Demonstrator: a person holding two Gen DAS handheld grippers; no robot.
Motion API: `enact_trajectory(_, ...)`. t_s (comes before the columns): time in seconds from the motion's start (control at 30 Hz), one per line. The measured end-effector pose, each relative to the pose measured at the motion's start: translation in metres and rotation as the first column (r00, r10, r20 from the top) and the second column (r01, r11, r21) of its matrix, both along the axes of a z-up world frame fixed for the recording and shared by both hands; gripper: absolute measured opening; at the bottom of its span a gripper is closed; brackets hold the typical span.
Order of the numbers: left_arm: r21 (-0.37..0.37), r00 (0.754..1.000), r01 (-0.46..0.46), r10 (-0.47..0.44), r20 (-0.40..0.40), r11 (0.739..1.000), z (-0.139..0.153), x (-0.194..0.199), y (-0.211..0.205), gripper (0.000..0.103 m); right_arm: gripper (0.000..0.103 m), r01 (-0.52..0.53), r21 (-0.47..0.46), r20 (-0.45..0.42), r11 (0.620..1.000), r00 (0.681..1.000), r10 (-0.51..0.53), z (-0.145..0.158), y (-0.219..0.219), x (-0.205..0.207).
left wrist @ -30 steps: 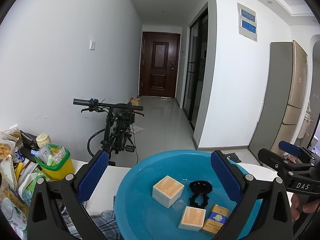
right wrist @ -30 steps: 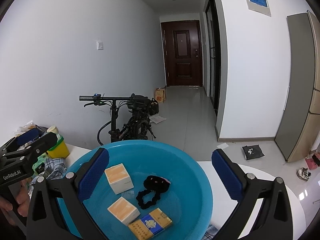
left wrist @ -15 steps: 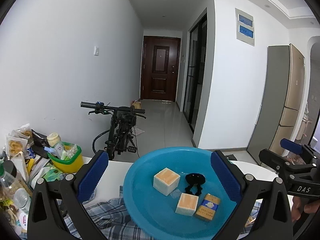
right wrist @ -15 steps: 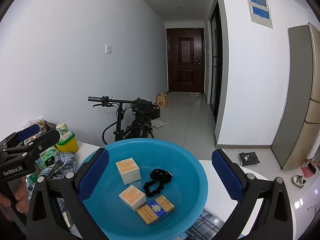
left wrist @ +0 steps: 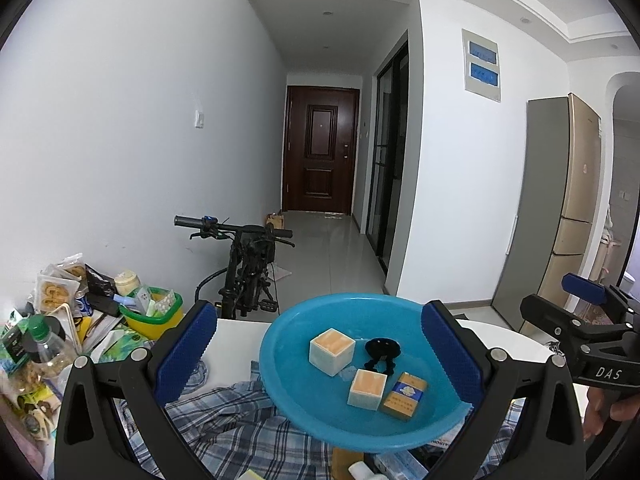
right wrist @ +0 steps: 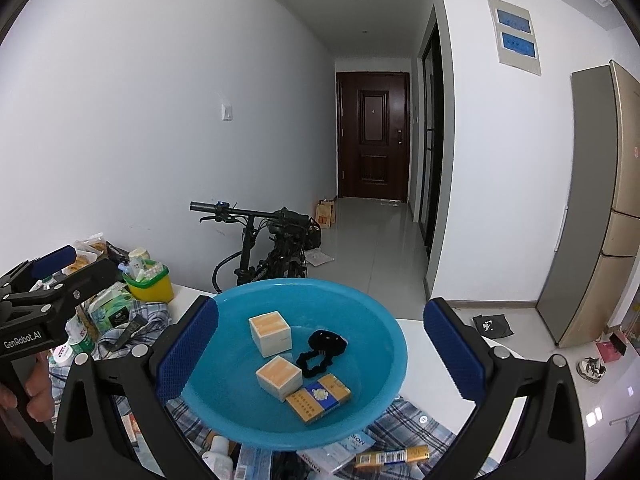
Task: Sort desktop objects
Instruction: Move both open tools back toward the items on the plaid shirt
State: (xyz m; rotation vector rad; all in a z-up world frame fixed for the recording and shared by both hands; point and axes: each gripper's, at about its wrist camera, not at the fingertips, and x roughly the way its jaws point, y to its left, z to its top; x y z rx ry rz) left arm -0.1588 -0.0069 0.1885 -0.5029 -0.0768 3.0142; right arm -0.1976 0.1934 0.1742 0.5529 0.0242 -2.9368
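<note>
A blue plastic basin [left wrist: 280, 368] [right wrist: 380, 332] sits on the table over a plaid cloth [left wrist: 224, 432]. It holds two cream boxes with orange tops [left wrist: 332, 351] [left wrist: 367, 389], a black hair tie [left wrist: 381, 353] and a yellow-blue cigarette pack [left wrist: 404, 396]. They also show in the right wrist view: boxes [right wrist: 270, 333] [right wrist: 279, 376], hair tie [right wrist: 322, 347], pack [right wrist: 319, 397]. My left gripper [left wrist: 316, 348] is open and empty, above and in front of the basin. My right gripper [right wrist: 320, 344] is open and empty too.
A pile of snack packets and bottles [left wrist: 44, 320] and a yellow-green bin [left wrist: 154, 312] crowd the table's left side. Small boxes and a bottle [right wrist: 218, 456] lie under the basin's near edge. A bicycle [left wrist: 248, 264] stands behind the white table [right wrist: 600, 392].
Both grippers have pulled up and back from the basin, which now looks smaller and lower. More of the cloth and clutter shows. Both stay open.
</note>
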Motion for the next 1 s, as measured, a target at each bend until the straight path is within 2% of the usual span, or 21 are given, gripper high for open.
enact_trajectory(0.47, -0.010, 0.999, 0.017, -0.017, -0.044, 1.000, 0.015, 0.051, 0.005, 0.103, 0.102, 0.002, 0.001, -0.044, 1.000, 0.999, -0.002, 0.014, 0.004, 0.047)
enact_trajectory(1.0, -0.019, 0.999, 0.022, -0.023, -0.038, 1.000, 0.018, 0.063, 0.008, 0.103, 0.102, 0.007, -0.007, -0.037, 1.000, 0.999, -0.007, 0.011, 0.009, 0.058)
